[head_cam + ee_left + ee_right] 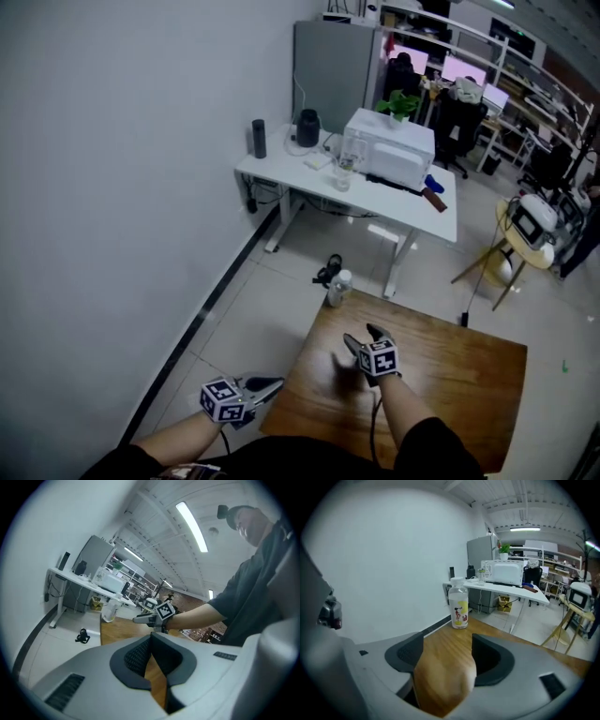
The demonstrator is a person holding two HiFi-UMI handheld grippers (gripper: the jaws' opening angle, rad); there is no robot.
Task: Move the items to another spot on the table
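A clear plastic bottle (338, 287) with a white cap and a yellow label stands upright at the far left corner of the wooden table (450, 375). In the right gripper view the bottle (459, 604) is straight ahead, well beyond the jaws. My right gripper (362, 336) hovers over the table's left part, short of the bottle. It (446, 641) is open, with only bare wood showing between its pads. My left gripper (275, 382) is beside the table's left edge, over the floor. Its (151, 638) pads meet at the tips and hold nothing.
A white wall runs along the left. Beyond the table stands a white desk (281, 171) with a microwave (389, 150), a plant and dark containers. A small black object (327, 272) lies on the floor near the bottle's corner. A yellow stool (514, 248) is at the right.
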